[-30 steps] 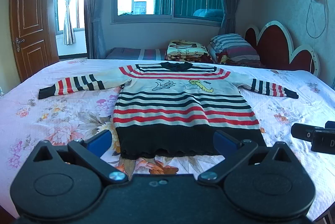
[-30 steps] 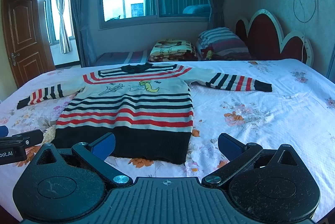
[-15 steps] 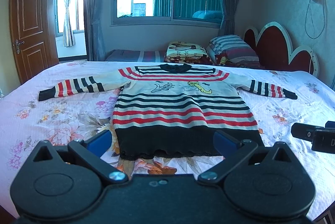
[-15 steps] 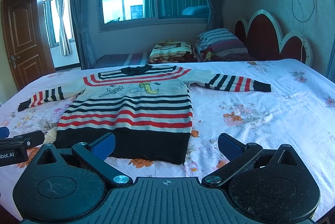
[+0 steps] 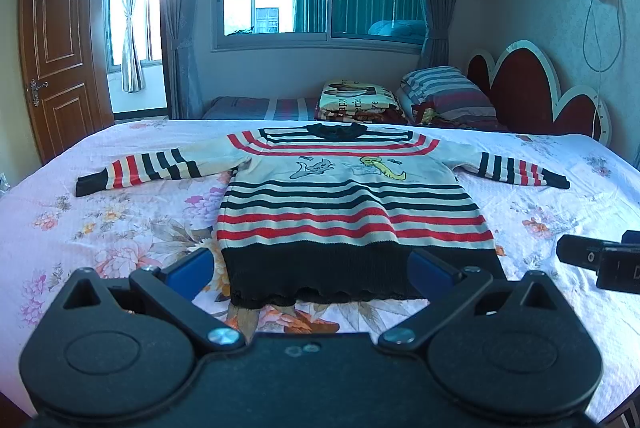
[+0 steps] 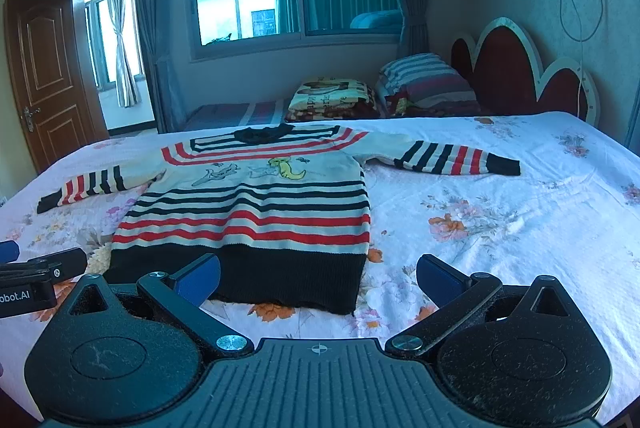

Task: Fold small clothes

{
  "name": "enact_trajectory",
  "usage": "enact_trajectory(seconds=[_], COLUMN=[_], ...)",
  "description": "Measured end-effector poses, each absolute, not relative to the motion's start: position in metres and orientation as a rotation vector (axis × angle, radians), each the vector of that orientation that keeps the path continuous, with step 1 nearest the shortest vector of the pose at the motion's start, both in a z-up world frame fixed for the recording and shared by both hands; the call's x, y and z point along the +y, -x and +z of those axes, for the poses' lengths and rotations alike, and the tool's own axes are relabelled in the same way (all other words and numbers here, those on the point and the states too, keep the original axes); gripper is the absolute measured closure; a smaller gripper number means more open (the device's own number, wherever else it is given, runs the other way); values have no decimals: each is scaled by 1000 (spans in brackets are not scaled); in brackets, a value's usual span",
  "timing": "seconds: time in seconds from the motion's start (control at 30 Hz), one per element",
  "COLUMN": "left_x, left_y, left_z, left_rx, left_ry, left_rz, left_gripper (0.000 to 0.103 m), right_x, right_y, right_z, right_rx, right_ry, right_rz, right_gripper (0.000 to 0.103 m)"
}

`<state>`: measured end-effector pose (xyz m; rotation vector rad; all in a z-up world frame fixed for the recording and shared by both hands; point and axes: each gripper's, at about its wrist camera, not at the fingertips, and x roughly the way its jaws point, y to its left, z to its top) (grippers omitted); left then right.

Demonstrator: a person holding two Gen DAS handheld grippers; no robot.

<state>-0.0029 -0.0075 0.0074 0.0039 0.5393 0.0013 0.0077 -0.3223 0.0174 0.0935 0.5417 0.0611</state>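
1. Both grippers are easing back a little from a second ago, so the sweater is sitting slightly lower and smaller in each view; nothing on the bed is shifting.
2. The left gripper (image 5: 310,268) is hovering with its blue pads spread wide and nothing between them, over the sweater's black hem.
3. The right gripper (image 6: 318,274) is likewise hanging released and holding nothing, above the hem's right corner and the bare sheet beside it.
4. The sweater (image 5: 352,204) is lying flat and face up in the middle of the bed (image 5: 92,228), collar toward the far side, both striped sleeves stretching straight out.
5. Each gripper is showing at the edge of the other's view, side by side near the hem.
6. Pillows (image 5: 444,92) are resting beyond the bed by the headboard (image 5: 532,88).
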Motion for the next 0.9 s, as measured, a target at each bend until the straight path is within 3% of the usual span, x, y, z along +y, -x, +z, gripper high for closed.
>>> enact_trajectory(seconds=[0.9], left_x=[-9], left_y=[3], left_z=[6], left_rx=[542], left_ry=[-5], left_rz=[-2], left_gripper=[1], right_x=[-329], right_y=[-8], right_z=[17], right_rx=[540], right_ry=[-101], right_rz=[56], right_gripper=[0])
